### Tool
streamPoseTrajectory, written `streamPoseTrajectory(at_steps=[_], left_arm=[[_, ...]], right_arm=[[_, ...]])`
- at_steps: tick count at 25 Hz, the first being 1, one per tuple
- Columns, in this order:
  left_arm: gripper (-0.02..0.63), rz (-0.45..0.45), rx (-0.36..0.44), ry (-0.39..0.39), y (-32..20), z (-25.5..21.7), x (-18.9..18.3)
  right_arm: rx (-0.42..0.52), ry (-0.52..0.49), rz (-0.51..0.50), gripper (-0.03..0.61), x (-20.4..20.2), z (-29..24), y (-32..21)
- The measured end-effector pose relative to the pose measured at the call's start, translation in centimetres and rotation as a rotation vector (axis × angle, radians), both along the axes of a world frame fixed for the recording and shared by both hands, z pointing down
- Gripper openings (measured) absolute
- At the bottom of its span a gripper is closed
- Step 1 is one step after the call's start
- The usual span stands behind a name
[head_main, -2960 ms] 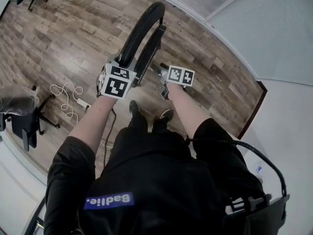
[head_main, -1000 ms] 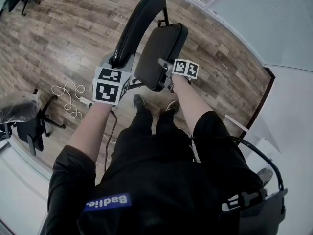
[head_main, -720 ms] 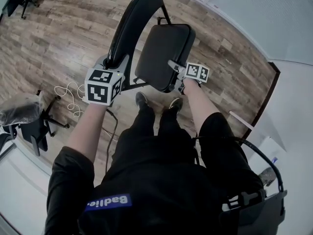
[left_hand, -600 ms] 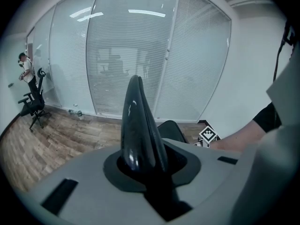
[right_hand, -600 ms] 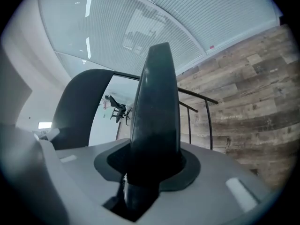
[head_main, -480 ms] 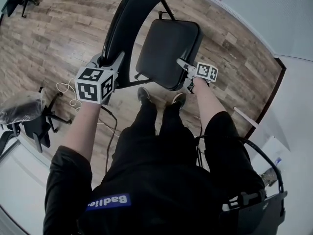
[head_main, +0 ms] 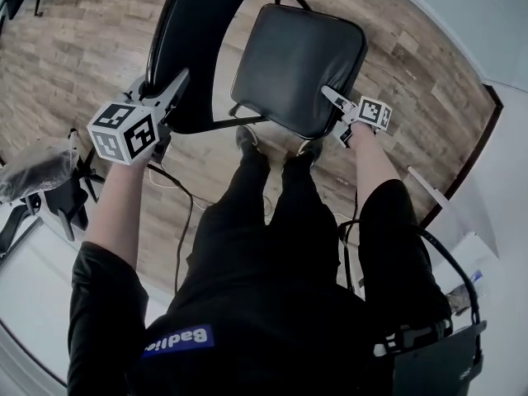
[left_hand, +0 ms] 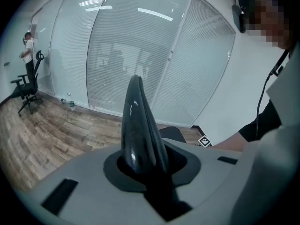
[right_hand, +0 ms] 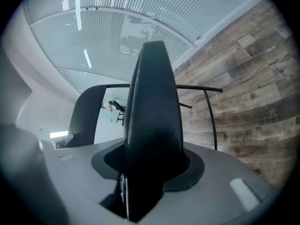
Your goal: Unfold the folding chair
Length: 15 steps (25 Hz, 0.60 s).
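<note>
Nearly open, the black folding chair (head_main: 272,73) fills the frame's top. Keep its glossy curved backrest (head_main: 186,40) steady, clamped in the left gripper (head_main: 173,85) at upper left. The right gripper (head_main: 332,99), jaws just opening yet gripping the edge of the padded seat (head_main: 301,60), should press down evenly.

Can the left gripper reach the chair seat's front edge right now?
Probably, once it lets go: the left gripper is clamped on the backrest, and the seat lies close beside it, only a thin frame bar between.
</note>
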<state>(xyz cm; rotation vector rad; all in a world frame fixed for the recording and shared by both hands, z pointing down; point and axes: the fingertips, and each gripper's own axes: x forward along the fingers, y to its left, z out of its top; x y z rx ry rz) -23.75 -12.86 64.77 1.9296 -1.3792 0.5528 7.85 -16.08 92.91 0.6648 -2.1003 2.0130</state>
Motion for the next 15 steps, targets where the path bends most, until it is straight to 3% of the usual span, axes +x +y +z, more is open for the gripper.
streamPoseTrajectory(at_steps=[7, 11, 15], left_arm=[[0.084, -0.002, 0.011, 0.086, 0.2, 2.8, -3.3], [0.084, -0.004, 0.008, 0.137, -0.1, 5.0, -3.5], [0.084, 0.007, -0.017, 0.161, 0.0, 8.4, -2.3]], right_arm=[[-0.016, -0.034, 0.008, 0.206, 0.9, 3.7, 0.6], [-0.040, 0.007, 0.021, 0.216, 3.7, 6.7, 0.5], [0.106, -0.110, -0.031, 0.230, 5.1, 9.4, -0.2]])
